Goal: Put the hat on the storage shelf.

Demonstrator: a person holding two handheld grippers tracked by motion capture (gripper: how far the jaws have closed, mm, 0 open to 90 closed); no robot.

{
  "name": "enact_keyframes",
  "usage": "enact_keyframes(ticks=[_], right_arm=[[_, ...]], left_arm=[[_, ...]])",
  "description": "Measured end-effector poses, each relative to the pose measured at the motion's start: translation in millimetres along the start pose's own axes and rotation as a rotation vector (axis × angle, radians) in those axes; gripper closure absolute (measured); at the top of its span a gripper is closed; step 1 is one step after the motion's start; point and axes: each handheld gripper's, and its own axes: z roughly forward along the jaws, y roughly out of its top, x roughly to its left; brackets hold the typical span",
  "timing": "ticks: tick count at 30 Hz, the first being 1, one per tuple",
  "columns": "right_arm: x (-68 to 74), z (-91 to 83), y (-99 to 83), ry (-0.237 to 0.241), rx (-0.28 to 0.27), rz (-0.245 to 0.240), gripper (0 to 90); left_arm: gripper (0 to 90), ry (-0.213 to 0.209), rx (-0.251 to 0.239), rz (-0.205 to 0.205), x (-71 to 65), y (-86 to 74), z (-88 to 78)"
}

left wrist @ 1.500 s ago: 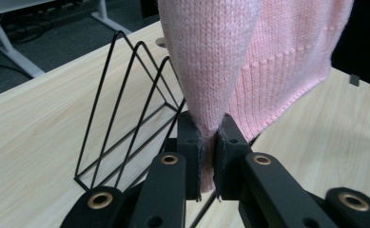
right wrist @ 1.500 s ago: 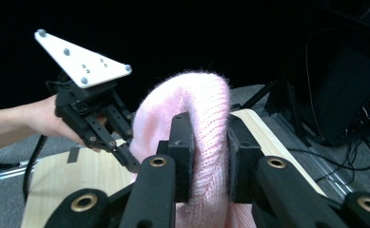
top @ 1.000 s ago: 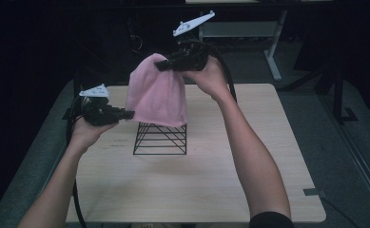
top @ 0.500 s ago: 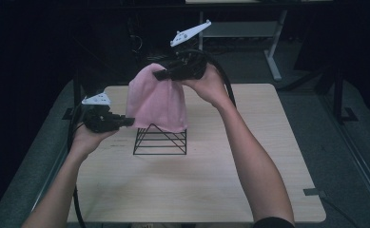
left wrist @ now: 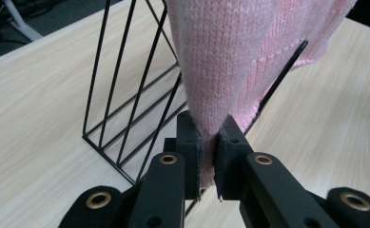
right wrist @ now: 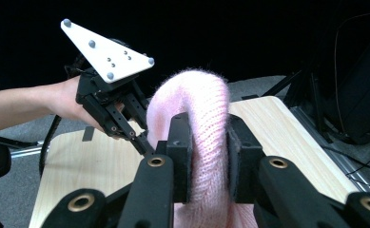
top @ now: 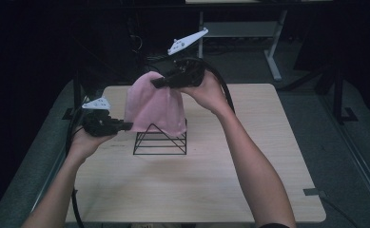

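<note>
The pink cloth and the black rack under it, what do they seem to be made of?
The pink cloth looks like soft knitted yarn, perhaps wool or acrylic: rows of stitches and a fuzzy surface show. The black rack seems to be thin metal wire with a matte black coating, judging by its straight, slender rods.

- The pink knit cloth (top: 154,107) drapes over the black wire rack (top: 160,141) and hides the rack's peak and back wires in the high view.
- In the left gripper view, the cloth (left wrist: 230,57) runs off the top edge above the rack (left wrist: 125,95); its pinched edge vanishes between the jaws.
- In the right gripper view, the cloth (right wrist: 201,142) covers the rack entirely, and its lower folds are cut off at the bottom edge.
- The bench (top: 197,190) is cropped at its near edge, in front of the rack.
</note>
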Motion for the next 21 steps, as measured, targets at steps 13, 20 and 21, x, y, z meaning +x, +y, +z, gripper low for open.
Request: enact_keyframes(ticks=[13, 20, 21], right_arm=[[3.2, 9.9, -10.8, 0.022, -0.006, 0.016, 74.6], [3.8, 10.8, -17.1, 0.032, -0.002, 0.027, 74.7], [4.0, 11.2, -18.0, 0.032, -0.001, 0.027, 74.7]], left_arm=[[82.3, 0.006, 0.045, 0.012, -0.7, -7.9, 3.9], [82.4, 0.002, 0.053, 0.012, -0.1, -12.3, 6.8], [82.4, 0.0, 0.056, 0.002, -0.7, -13.2, 7.2]])
